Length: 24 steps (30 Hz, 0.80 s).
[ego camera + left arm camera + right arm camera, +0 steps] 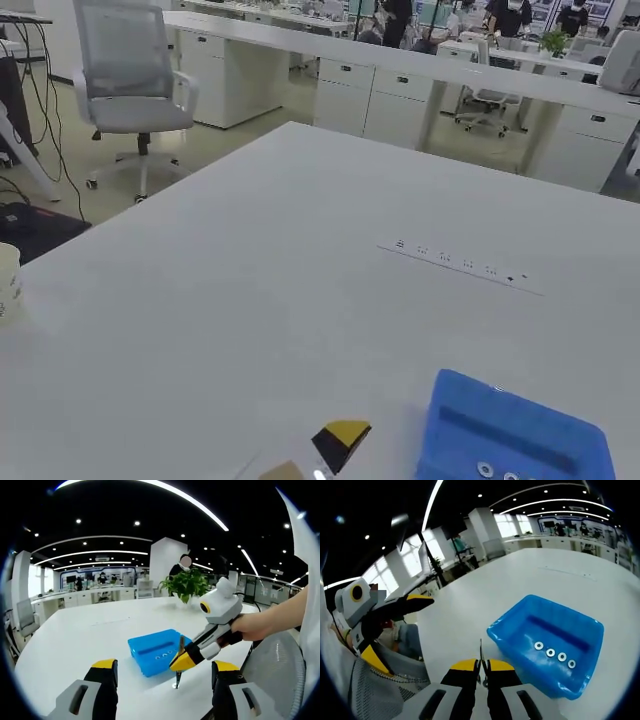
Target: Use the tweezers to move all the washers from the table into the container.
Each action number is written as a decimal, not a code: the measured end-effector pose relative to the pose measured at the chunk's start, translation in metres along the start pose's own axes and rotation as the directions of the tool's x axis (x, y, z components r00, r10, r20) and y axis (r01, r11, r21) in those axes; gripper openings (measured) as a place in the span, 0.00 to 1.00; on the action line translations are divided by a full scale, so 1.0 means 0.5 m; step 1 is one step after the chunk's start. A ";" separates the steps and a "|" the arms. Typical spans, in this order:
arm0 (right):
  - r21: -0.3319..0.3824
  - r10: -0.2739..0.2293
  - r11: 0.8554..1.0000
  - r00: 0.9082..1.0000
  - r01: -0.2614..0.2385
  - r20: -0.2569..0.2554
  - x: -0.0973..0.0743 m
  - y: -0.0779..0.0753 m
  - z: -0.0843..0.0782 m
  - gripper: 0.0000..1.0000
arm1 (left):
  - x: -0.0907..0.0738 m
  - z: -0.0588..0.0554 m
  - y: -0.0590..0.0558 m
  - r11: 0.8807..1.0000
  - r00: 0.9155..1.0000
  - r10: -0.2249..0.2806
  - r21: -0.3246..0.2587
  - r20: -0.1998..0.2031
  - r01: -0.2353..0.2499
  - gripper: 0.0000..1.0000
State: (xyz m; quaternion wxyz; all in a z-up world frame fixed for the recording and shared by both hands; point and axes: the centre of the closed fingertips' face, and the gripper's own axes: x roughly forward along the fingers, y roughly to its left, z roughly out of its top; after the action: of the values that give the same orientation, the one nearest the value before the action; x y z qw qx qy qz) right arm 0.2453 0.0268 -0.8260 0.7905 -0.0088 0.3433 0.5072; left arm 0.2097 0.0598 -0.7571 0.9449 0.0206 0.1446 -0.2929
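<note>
Blue container (462,402) on white table (300,280), office chair (125,70), desk rows (400,95) beyond.

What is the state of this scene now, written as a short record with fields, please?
right gripper: shut on tweezers, near container
left gripper: open, holds nothing
container: blue, on white table
washers: four, in a row inside container

Four washers (550,652), one blue container (512,625), one pair of tweezers (480,652)
</note>
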 end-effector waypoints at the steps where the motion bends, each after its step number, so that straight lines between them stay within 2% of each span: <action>1: -0.001 0.001 1.000 1.000 -0.001 -0.001 0.001 0.001 0.000 0.04 | 0.000 0.000 0.000 1.000 1.000 0.001 0.000 -0.001 -0.001 0.78; 9: -0.060 -0.007 0.998 1.000 0.007 -0.011 0.002 0.010 -0.003 0.04 | 0.001 -0.002 -0.001 1.000 1.000 -0.004 0.004 -0.003 0.004 0.78; 17: -0.103 0.006 0.995 1.000 -0.007 -0.011 0.001 0.026 -0.008 0.04 | 0.000 0.000 -0.001 1.000 1.000 -0.003 0.004 0.001 0.003 0.78; 20: -0.132 -0.017 0.991 1.000 0.015 -0.011 -0.003 0.021 -0.009 0.04 | 0.000 0.000 -0.001 1.000 1.000 -0.003 0.003 0.000 0.003 0.78; 24: -0.108 -0.025 0.994 1.000 0.026 0.015 -0.010 0.011 -0.002 0.04 | 0.000 -0.001 -0.001 1.000 1.000 -0.003 0.003 -0.001 0.003 0.78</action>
State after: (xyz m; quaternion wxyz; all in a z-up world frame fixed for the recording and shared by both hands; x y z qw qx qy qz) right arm 0.2392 0.0251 -0.8221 0.7976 -0.0524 0.3096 0.5149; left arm 0.2091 0.0595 -0.7574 0.9444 0.0222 0.1448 -0.2944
